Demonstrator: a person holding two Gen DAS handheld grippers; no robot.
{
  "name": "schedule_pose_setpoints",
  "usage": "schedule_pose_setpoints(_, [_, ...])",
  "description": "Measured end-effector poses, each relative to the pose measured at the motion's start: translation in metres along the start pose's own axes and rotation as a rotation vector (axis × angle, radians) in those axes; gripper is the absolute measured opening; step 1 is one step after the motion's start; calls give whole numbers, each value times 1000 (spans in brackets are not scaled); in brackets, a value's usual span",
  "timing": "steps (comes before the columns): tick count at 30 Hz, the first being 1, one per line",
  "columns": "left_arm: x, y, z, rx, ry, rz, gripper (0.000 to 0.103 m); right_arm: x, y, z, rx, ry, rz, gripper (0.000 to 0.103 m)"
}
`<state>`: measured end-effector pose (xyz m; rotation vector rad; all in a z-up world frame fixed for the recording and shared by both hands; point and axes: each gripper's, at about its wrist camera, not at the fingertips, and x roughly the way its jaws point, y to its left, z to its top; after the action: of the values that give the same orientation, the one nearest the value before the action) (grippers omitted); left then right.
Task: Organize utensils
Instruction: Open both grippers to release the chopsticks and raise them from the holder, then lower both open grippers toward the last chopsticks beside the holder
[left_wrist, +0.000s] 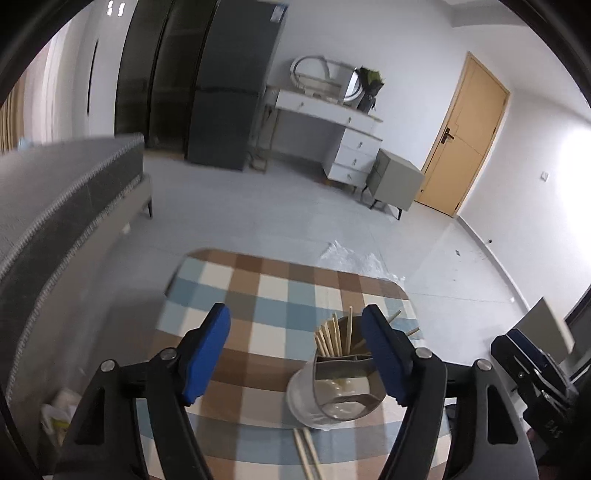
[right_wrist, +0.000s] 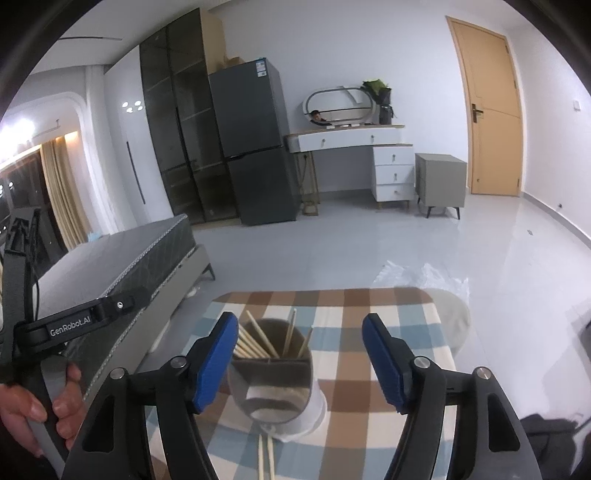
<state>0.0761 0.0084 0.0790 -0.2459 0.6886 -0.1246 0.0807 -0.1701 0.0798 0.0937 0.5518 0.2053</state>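
A shiny metal utensil holder (left_wrist: 345, 387) with a white base stands on the checked tablecloth (left_wrist: 258, 295). Several wooden chopsticks (left_wrist: 332, 338) stand in its compartments. A loose pair of chopsticks (left_wrist: 306, 454) lies on the cloth in front of it. My left gripper (left_wrist: 295, 350) is open and empty, with the holder near its right finger. In the right wrist view the holder (right_wrist: 271, 387) sits near the left finger of my right gripper (right_wrist: 299, 350), which is open and empty. The standing chopsticks (right_wrist: 258, 341) and the loose pair (right_wrist: 266, 458) show there too.
The small table ends just beyond the holder. A grey bed (right_wrist: 129, 266) stands to the left, and a clear plastic sheet (right_wrist: 424, 277) lies on the floor beyond the table. The left gripper's handle (right_wrist: 74, 321) and a hand show at the left of the right wrist view.
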Motion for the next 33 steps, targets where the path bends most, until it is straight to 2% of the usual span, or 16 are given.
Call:
schedule_pose_setpoints(7, [-21,-7,-15,52,-59,47,83,-26,3,-17,19,-33,-11,77])
schedule_pose_setpoints(19, [-39,-10,-44,100,-103,90,88,-50,6,-54,50,-37,-26,81])
schedule_pose_setpoints(33, [-17,3,-92,80,-51,107,88,-32,6,-109,49,69,-42,81])
